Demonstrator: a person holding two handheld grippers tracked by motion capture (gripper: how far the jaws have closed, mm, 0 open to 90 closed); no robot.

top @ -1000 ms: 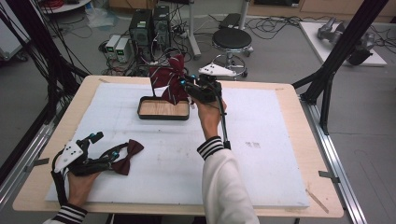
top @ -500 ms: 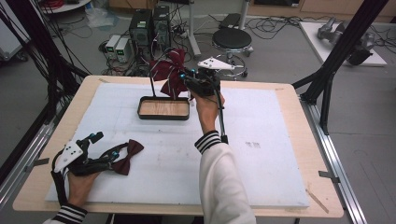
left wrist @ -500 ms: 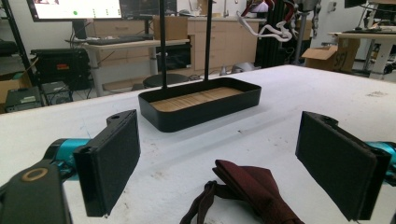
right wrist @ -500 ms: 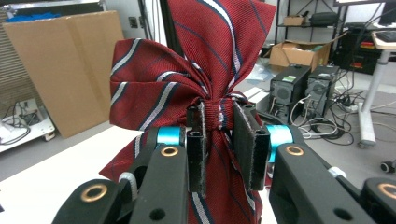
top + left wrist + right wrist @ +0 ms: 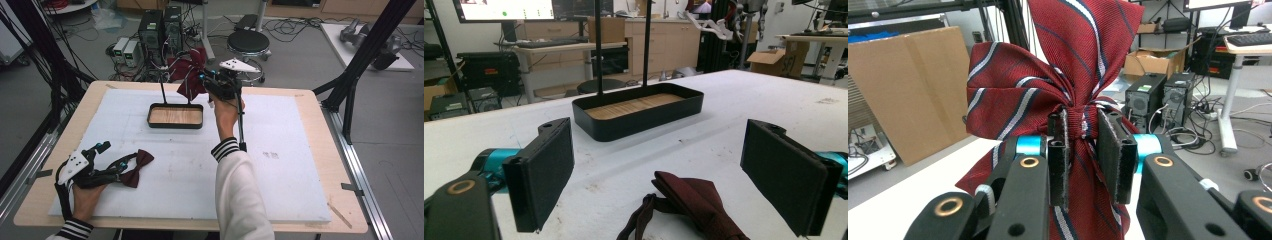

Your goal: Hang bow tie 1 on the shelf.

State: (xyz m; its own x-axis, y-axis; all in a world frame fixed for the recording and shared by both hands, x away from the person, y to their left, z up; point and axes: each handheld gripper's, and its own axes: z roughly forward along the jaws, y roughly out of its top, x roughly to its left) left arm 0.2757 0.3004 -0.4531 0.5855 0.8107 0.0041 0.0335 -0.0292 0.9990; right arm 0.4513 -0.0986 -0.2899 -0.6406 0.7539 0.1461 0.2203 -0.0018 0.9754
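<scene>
right gripper [image 5: 1083,145]: clamped on striped red silky bow tie [image 5: 1048,75] knot; it's risen toward the stand's 12 o'clock
left gripper [image 5: 674,170]: jaws apart around plain maroon bow tie [image 5: 696,200]

My right gripper [image 5: 1083,152] pinches a striped red bow tie [image 5: 1058,95] at its knot, upper centre of the high view, lifted above the black tray's [image 5: 176,123] far edge beside its two upright posts. The tie's wings spread, with navy and white stripes. A plain maroon bow tie [image 5: 136,168] lies flat on the white mat at lower left, between my left gripper's [image 5: 674,172] parted jaws.
</scene>
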